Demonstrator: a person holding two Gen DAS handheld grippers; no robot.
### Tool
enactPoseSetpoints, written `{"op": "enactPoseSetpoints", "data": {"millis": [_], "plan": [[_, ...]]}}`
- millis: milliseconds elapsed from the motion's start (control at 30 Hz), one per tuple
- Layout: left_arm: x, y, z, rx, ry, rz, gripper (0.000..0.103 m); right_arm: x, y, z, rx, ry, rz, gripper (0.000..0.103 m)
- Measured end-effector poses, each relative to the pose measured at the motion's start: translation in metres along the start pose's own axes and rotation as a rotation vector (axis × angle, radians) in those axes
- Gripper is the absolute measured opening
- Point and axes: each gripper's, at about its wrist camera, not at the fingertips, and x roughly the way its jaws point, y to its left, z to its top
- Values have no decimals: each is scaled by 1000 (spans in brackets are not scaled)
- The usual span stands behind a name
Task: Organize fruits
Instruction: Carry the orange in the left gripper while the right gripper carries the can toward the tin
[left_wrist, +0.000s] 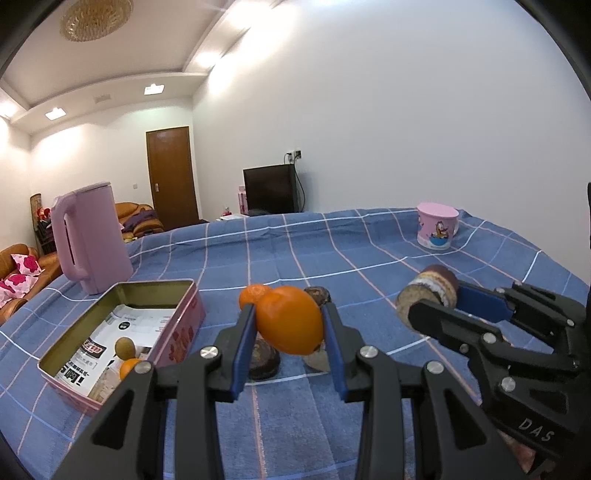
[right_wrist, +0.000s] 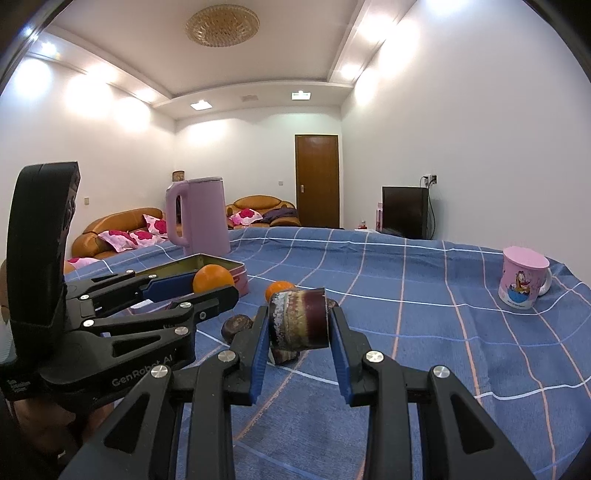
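Note:
My left gripper (left_wrist: 290, 325) is shut on an orange (left_wrist: 290, 319) and holds it above the blue checked cloth; it also shows in the right wrist view (right_wrist: 212, 282) with the orange (right_wrist: 213, 277). My right gripper (right_wrist: 297, 325) is shut on a short dark purple sugarcane piece (right_wrist: 298, 319), also seen in the left wrist view (left_wrist: 428, 293). A pink tin box (left_wrist: 184, 321) at the left holds a kiwi (left_wrist: 124, 347) and a small orange (left_wrist: 129, 368). Another orange (left_wrist: 253, 293) and dark brown fruits (left_wrist: 263, 360) lie on the cloth under the grippers.
A pink kettle (left_wrist: 88, 236) stands behind the tin. A pink cartoon mug (left_wrist: 436, 225) stands at the far right of the table (left_wrist: 332, 251). A sofa with cushions, a door and a black cabinet lie beyond the table.

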Motion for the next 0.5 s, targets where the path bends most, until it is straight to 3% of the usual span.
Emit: {"op": "enactPoseSetpoints", "data": {"millis": [500], "plan": [[-8,1,4,21,-46,42,37,-7,-3,1,19,-26,23,33]]}}
